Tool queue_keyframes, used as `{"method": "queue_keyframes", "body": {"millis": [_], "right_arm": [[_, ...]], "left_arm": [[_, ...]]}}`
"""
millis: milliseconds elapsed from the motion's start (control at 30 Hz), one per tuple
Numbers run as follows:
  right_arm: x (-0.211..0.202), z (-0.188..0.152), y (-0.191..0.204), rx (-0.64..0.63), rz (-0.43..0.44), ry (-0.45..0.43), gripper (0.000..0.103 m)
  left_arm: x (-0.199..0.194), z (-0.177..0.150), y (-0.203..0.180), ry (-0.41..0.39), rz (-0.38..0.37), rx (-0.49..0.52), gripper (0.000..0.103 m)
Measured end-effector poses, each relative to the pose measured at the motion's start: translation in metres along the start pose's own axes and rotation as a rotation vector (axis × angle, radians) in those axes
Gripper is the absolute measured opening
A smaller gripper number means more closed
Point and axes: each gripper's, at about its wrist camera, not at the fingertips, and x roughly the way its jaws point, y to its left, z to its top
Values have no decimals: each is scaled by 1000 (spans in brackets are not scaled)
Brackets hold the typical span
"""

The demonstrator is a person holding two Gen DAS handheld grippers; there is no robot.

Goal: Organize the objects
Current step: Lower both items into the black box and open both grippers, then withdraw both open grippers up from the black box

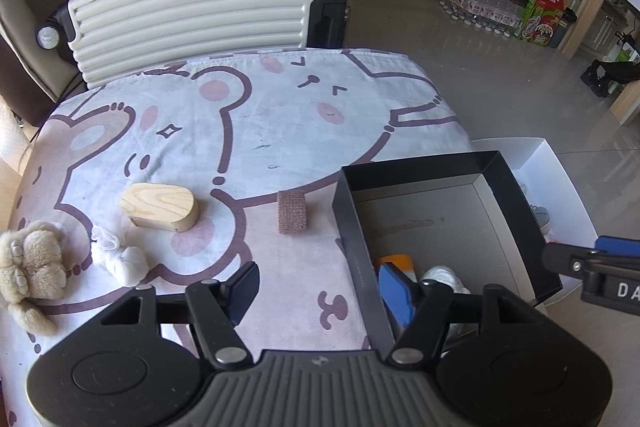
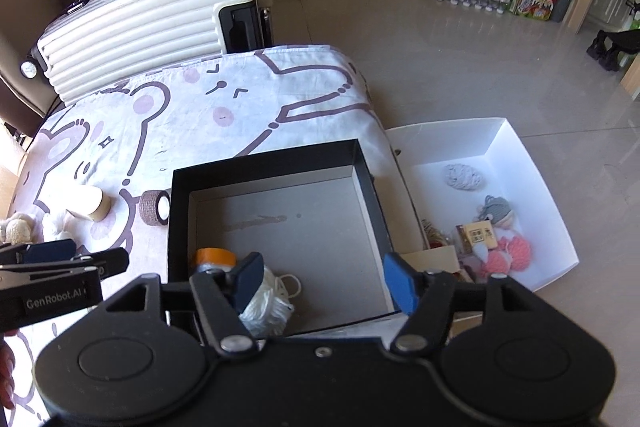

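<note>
A black box [image 2: 362, 163] [image 1: 420, 167] sits at the table's right edge; an orange-topped roll [image 2: 215, 258] and a ball of white string [image 2: 269, 301] lie in its near left corner. My right gripper [image 2: 324, 283] hovers open above that corner with nothing between its fingers. My left gripper [image 1: 320, 291] stands open over the box's left wall, also empty. On the cartoon cloth lie an oval wooden box [image 1: 160, 209], a brown tape roll [image 1: 292, 213], a white mesh pouch [image 1: 120, 257] and a beige plush toy [image 1: 30, 267].
A white box [image 2: 532, 163] on the floor to the right holds a grey yarn ball, a small doll, pink pieces and a little carton. A cream suitcase [image 1: 200, 11] stands behind the table. Bottles and cartons line the far cabinets.
</note>
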Motion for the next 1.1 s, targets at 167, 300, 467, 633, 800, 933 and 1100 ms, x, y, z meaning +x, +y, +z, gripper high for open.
{"method": "queue_keyframes", "body": {"millis": [167, 300, 467, 633, 800, 933, 1100], "right_arm": [[-9, -1, -1, -12, -33, -18, 78], [-12, -3, -2, -23, -66, -26, 83], [-14, -6, -4, -31, -105, -35, 92], [-16, -7, -8, -22, -103, -41, 99], [-16, -10, -10, -15, -98, -44, 103], [-12, -11, -12, -24, -116, -35, 103], [-9, -13, -14, -19, -127, -32, 103]], "left_arm": [[-6, -1, 5, -14, 16, -9, 86], [-10, -2, 6, -24, 23, -6, 95], [-12, -3, 7, -31, 34, -5, 99], [-12, -4, 6, -30, 38, 3, 103], [-12, -4, 6, -29, 36, -2, 103], [-12, -5, 6, -29, 35, -4, 103], [-11, -5, 6, -28, 35, -2, 103]]}}
